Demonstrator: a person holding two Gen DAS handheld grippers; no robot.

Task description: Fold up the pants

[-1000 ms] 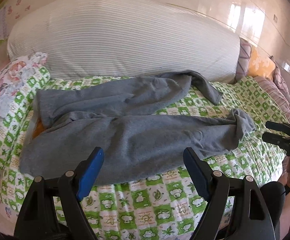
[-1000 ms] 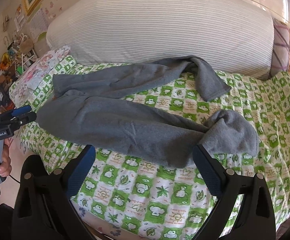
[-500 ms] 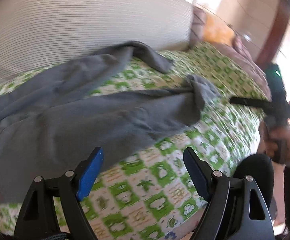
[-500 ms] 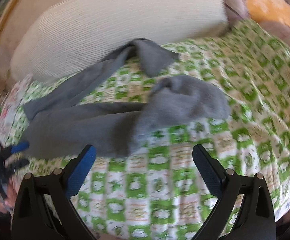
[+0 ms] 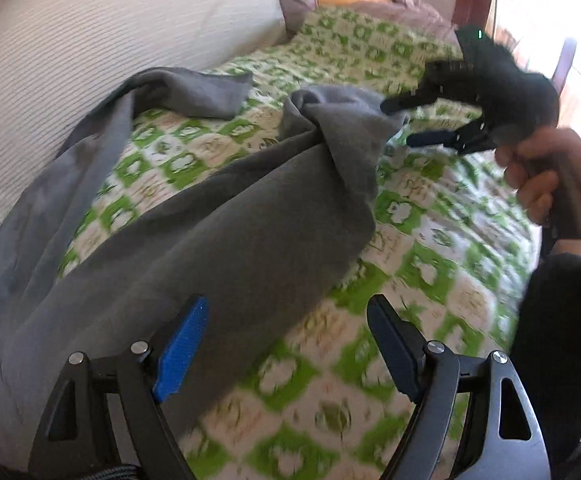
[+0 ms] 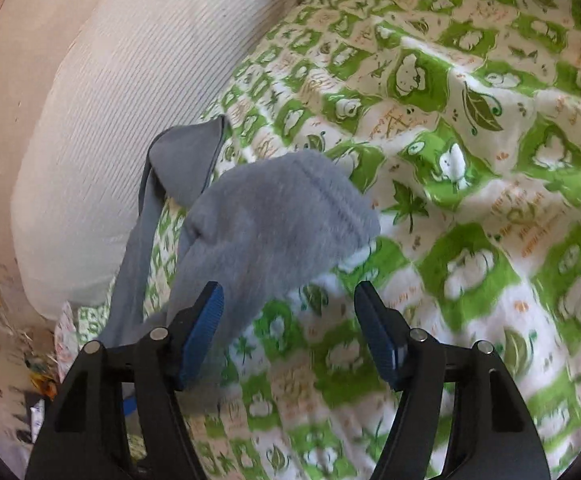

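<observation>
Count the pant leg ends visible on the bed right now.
2. The far leg end lies flat by the striped bolster. The near leg end is bunched on the green sheet, at the right gripper. None seems hidden.

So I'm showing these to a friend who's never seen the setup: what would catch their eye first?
Probably the grey pants, sprawled across the green-and-white bedspread with one leg end bunched up. Next, the right tongs, held in a hand, jaws open around that bunched cuff. Behind it all lies a big striped pillow.
</observation>
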